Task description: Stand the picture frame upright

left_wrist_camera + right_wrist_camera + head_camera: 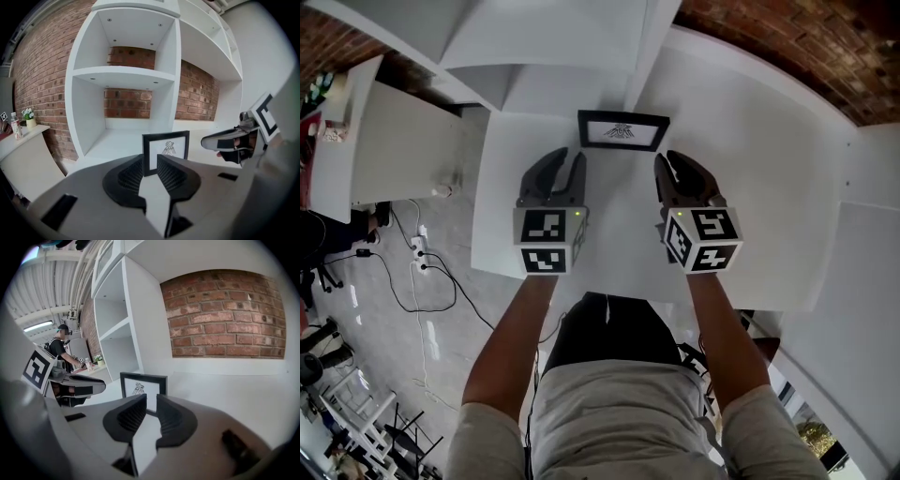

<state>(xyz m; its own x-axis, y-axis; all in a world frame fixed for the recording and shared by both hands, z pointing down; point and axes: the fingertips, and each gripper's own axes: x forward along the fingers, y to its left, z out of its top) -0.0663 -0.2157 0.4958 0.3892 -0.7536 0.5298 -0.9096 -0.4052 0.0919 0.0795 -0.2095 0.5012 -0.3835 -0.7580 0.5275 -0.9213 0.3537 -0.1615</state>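
Observation:
The black picture frame [622, 130] with a white print stands upright at the far side of the white table [769, 216], facing me. It also shows in the left gripper view [166, 146] and in the right gripper view [143, 386], a short way beyond the jaws. My left gripper [567, 157] hovers near-left of the frame and my right gripper [673, 161] near-right, both clear of it. Each gripper [150, 161] [151, 401] shows a narrow gap with nothing between its jaws.
A white shelf unit [126, 75] stands against a brick wall [225, 315] just behind the table. At the left is a white side counter [384, 141], with cables and a power strip [417, 248] on the floor. A person [60, 350] stands far off.

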